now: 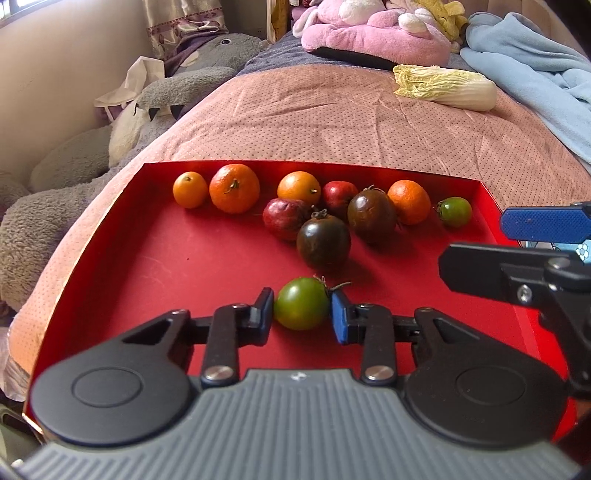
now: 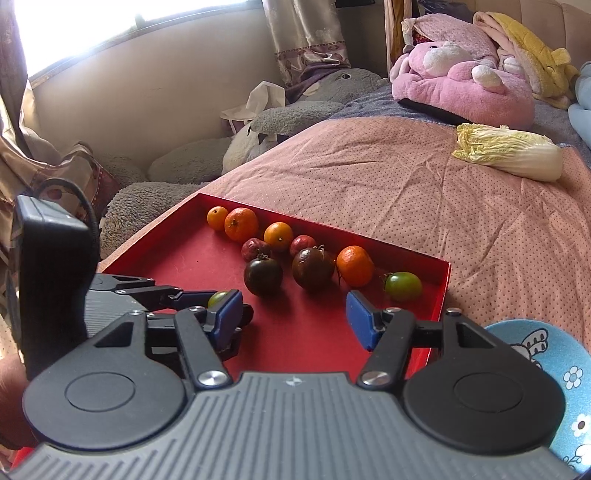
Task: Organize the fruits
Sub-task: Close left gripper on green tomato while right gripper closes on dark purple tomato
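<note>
A red tray (image 1: 147,258) lies on the bed and holds several fruits. My left gripper (image 1: 301,314) is shut on a green tomato (image 1: 300,303) near the tray's front. Behind it sit two dark tomatoes (image 1: 323,240), two red fruits (image 1: 283,218), several oranges (image 1: 234,188) and a second green tomato (image 1: 454,211) at the far right. My right gripper (image 2: 291,319) is open and empty above the tray's front right part. The second green tomato (image 2: 403,285) lies just beyond its right finger. The left gripper (image 2: 229,308) shows in the right wrist view, with the held tomato (image 2: 217,297) mostly hidden.
A pink dotted bedspread (image 1: 332,122) lies around the tray. A napa cabbage (image 1: 443,86) lies behind it, with pink plush toys (image 1: 369,33) and a blue blanket (image 1: 535,74) further back. A grey plush (image 1: 74,192) lies left. A blue patterned cushion (image 2: 554,369) is at right.
</note>
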